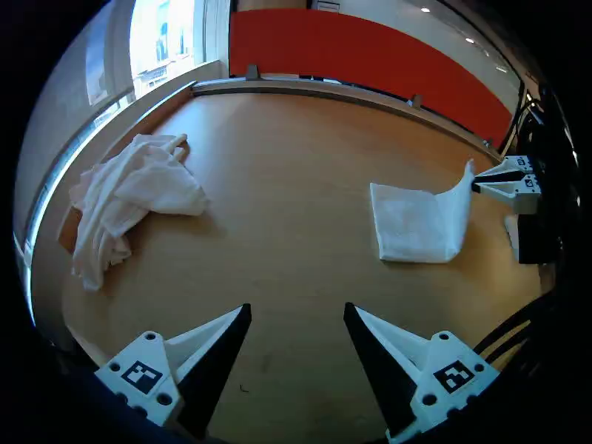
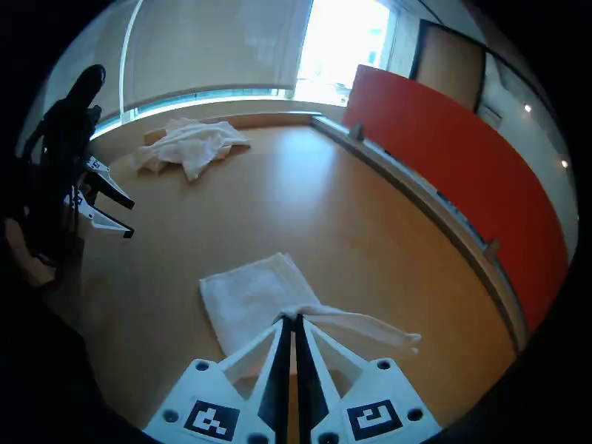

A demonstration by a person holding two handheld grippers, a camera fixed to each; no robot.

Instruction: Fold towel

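Note:
A white folded towel (image 1: 414,222) lies flat on the wooden table (image 1: 296,185), to the right in the left gripper view. Its far right edge is lifted, pinched by my right gripper (image 1: 476,183). In the right gripper view that gripper (image 2: 293,320) is shut on a raised corner of the towel (image 2: 248,296), and a strip of cloth trails off to the right. My left gripper (image 1: 297,307) hangs open over bare wood with nothing between its fingers, well short of the towel. It also appears at the left of the right gripper view (image 2: 132,220), held by a dark-sleeved hand.
A crumpled heap of white towels (image 1: 133,192) (image 2: 189,144) lies near the window-side corner of the table. A red partition (image 1: 370,52) (image 2: 459,170) with a low rail runs along the far table edge. Bare wood lies between the heap and the folded towel.

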